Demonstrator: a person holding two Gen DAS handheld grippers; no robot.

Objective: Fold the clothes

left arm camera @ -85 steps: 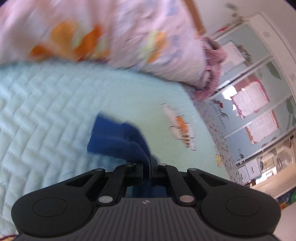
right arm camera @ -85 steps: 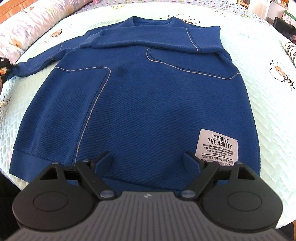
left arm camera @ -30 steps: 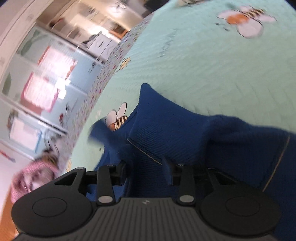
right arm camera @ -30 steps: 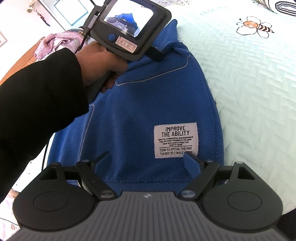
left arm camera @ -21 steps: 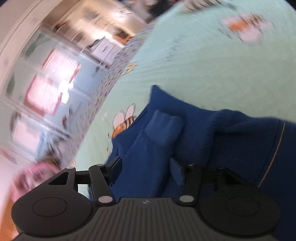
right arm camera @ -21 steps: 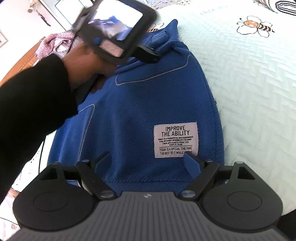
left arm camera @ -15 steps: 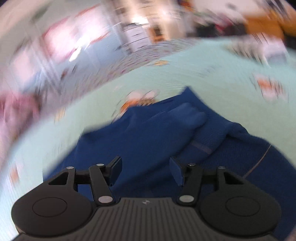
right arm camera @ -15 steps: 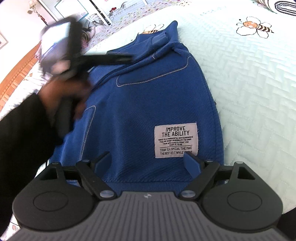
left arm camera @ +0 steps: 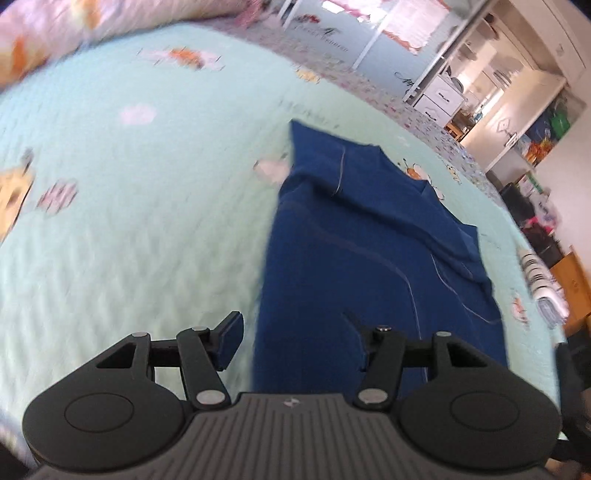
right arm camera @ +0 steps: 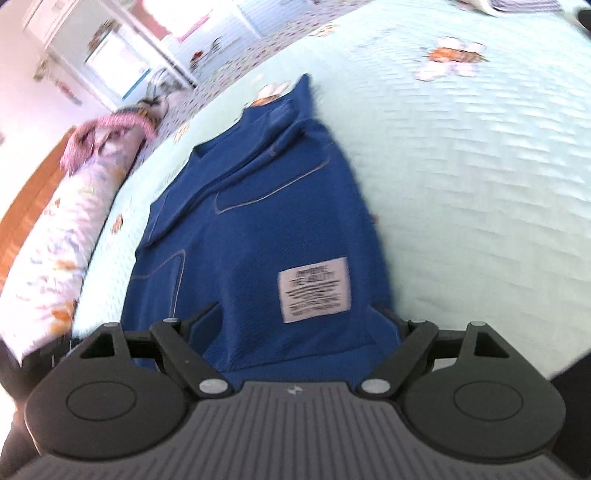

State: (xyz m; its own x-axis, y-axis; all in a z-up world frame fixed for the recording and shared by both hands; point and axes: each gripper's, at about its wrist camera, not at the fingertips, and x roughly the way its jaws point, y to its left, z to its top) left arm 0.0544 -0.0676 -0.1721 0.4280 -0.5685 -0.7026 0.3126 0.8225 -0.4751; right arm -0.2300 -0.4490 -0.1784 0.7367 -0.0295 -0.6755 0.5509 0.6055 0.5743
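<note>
A home bedroom: a bed (left arm camera: 129, 206) spread with a pale green quilted coverlet printed with cartoon bees fills both views. A long floral bolster pillow (right arm camera: 62, 236) lies along a wooden headboard (right arm camera: 33, 192). Beyond the bed stand a sliding-door wardrobe (left arm camera: 369, 26), white drawers (left arm camera: 441, 98) and open shelving (left arm camera: 517, 92) packed with household goods.

Sweatshirt (right arm camera: 258, 229) flat on bed (right arm camera: 480, 166), both sleeves (right arm camera: 229, 162) crossed over chest. Patch (right arm camera: 314, 290) near hem, just ahead of right gripper (right arm camera: 306, 325). Pillow (right arm camera: 62, 236) along bed's left edge. Left gripper (left arm camera: 295, 336) over sweatshirt's left edge, jaws astride it. Cabinets (left arm camera: 461, 85) beyond bed.
</note>
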